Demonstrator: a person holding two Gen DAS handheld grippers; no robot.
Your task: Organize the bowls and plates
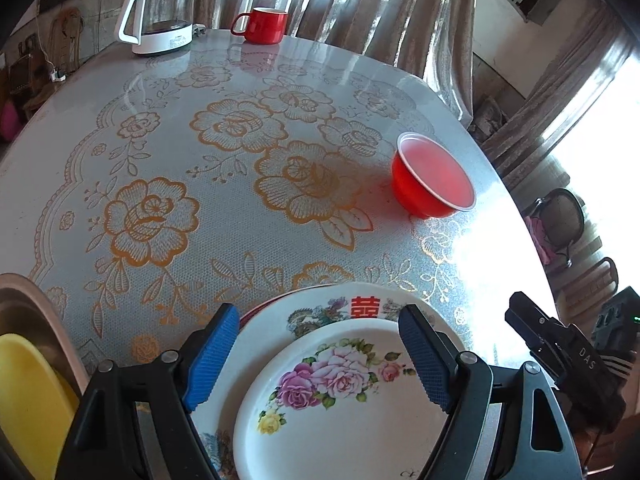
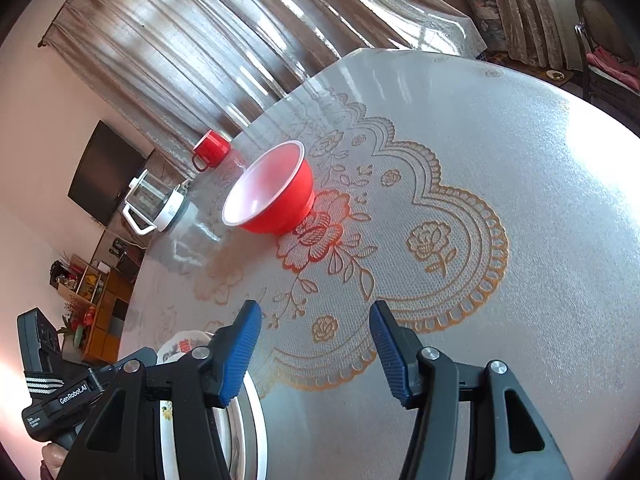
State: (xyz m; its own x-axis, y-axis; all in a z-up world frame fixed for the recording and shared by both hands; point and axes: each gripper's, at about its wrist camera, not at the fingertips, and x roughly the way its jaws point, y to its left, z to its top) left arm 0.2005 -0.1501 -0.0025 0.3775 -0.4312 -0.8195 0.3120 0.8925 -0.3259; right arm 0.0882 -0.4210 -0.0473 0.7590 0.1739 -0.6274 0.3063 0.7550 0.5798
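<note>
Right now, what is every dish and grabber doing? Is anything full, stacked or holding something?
red bowl: upright, empty, alone on the table.
small flowered plate: stacked on the bigger plate.
bigger plate: under it, flat.
red mug: upright.
glass kettle: lid on, looks empty.
left gripper: open, above the plates.
right gripper: open, holding nothing.

Behind your worktop (image 1: 224,92) hang shiny brownish curtains (image 2: 208,40); a dark television (image 2: 105,174) sits on the pale wall, and bright window light (image 1: 608,160) floods in.
</note>
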